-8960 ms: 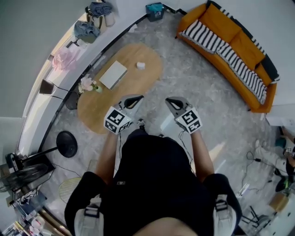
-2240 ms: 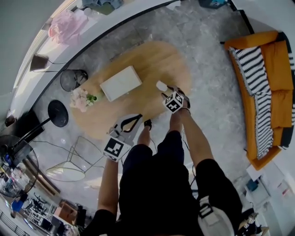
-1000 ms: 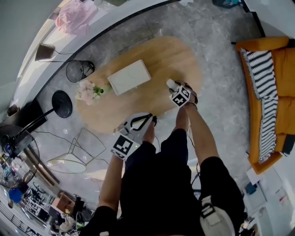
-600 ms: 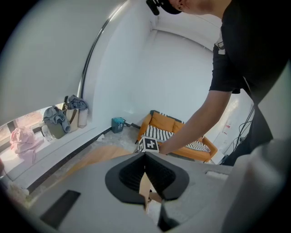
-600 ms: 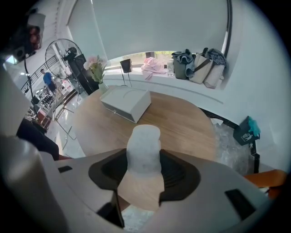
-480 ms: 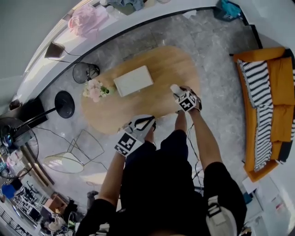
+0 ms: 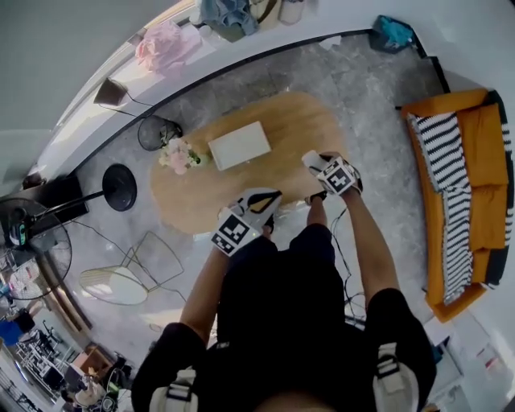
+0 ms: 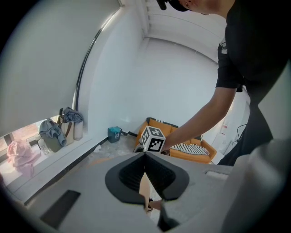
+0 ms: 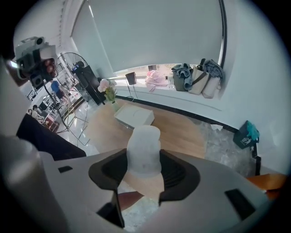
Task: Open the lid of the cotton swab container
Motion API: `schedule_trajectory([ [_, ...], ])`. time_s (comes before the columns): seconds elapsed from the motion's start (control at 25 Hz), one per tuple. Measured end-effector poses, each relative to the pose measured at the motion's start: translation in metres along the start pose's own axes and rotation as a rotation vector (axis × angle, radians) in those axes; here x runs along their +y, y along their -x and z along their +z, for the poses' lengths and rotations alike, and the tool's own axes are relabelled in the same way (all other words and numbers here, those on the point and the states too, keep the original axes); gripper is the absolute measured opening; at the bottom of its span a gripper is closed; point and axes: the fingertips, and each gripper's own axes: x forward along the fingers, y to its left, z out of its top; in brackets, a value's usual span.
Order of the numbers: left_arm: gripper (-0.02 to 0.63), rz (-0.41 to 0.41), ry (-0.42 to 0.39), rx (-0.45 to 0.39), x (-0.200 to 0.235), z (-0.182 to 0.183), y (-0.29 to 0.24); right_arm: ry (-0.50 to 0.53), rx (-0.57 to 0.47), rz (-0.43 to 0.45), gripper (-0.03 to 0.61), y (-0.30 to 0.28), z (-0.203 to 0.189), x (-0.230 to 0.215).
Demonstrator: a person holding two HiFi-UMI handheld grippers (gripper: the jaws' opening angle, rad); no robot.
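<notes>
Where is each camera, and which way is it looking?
Head view: on the person's head, looking steeply down at the wooden table; shows both arms, the left gripper, the right gripper.
Left gripper view: on the left gripper, looking along its shut jaws toward the orange sofa; one arm crosses it.
Right gripper view: on the right gripper, looking along jaws clamped on the cotton swab container, down at the table.
Shared: head and right gripper views both show the white box.

You're standing in a home living room. An orange sofa (image 7: 485, 153) with a striped throw (image 7: 447, 161) lines one side, and a low oval wooden worktop (image 7: 294, 121) has flowers (image 7: 179, 153) at its edge. Bags (image 7: 229, 14) crowd the window ledge, and a fan (image 7: 32, 249) stands on the grey stone floor (image 7: 354, 72).
</notes>
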Motion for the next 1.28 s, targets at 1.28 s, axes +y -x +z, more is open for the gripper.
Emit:
schedule_trajectory([
  [1.28, 0.0, -0.046, -0.128, -0.111, -0.049, 0.005, 0.101, 0.37, -0.013, 0.109, 0.202, 0.196, 0.087, 0.182],
])
